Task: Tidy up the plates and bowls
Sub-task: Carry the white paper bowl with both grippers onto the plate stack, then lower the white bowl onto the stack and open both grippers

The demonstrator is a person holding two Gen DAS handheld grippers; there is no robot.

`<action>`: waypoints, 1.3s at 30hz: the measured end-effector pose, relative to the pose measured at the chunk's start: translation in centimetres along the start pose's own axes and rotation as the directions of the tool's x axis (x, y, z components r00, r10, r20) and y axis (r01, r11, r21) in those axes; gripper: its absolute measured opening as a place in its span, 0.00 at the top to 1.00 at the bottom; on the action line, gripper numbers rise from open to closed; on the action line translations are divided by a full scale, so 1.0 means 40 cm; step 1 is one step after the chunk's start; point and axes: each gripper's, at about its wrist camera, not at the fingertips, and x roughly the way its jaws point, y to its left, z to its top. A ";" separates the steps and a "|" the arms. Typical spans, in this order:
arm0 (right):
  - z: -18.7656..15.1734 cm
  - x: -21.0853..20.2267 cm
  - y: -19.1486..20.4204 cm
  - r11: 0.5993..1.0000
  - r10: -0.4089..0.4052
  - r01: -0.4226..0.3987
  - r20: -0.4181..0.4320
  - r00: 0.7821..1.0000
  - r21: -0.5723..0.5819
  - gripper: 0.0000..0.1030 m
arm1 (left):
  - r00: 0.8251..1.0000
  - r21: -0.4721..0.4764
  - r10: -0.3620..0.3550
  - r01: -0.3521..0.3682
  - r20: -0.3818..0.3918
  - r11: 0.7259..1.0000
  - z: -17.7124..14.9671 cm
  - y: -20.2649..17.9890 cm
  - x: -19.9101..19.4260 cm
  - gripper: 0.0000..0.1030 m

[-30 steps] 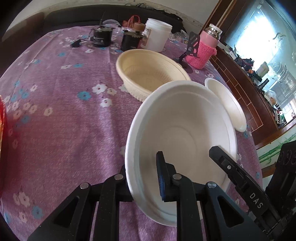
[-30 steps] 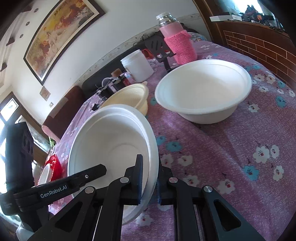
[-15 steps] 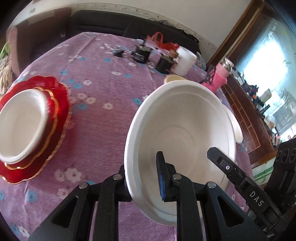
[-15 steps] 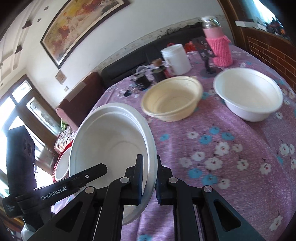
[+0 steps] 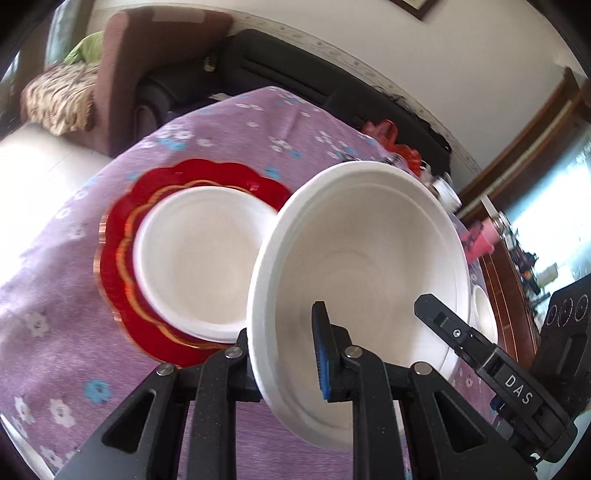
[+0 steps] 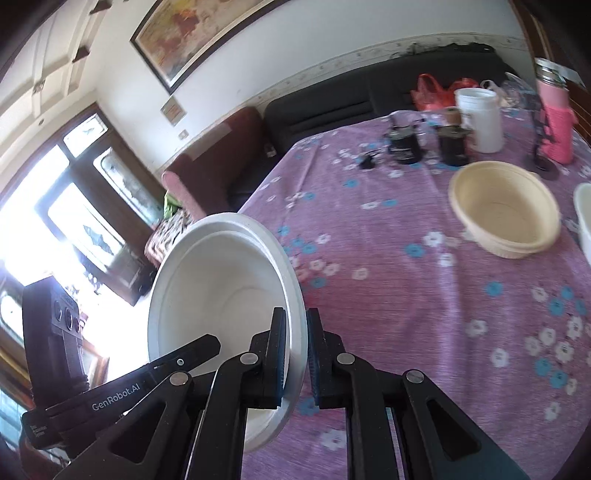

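both grippers (image 5: 284,354) (image 6: 295,354) clamp white bowl (image 5: 362,258) rim | beside — red plate (image 5: 122,258), another bowl (image 5: 199,258)

wall: white, framed painting (image 6: 207,33) | sofa (image 6: 369,99): black | window (image 6: 74,229): bright

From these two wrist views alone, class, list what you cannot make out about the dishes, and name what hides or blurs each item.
- Left wrist view: the held white bowl covers part of the red plate and of the white bowl on it; both are motion-blurred.
- Left wrist view: the left gripper has its outer finger behind the bowl's wall.
- Right wrist view: a white dish is cut off by the right edge.
- Right wrist view: the red plate is out of sight.
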 end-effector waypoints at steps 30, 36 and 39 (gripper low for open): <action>0.031 0.267 0.141 0.995 -0.085 0.075 -0.147 0.986 -0.073 0.88 | 0.993 -0.037 0.116 -0.115 0.019 0.993 0.109 0.165 0.037 0.74; 0.032 0.284 0.129 0.994 -0.091 0.081 -0.157 0.983 -0.069 0.88 | 0.982 -0.038 0.149 -0.145 0.114 0.989 0.113 0.163 -0.021 0.47; 0.034 0.287 0.126 0.994 -0.095 0.084 -0.158 0.983 -0.070 0.88 | 0.978 -0.050 0.150 -0.144 0.144 0.988 0.117 0.171 -0.048 0.47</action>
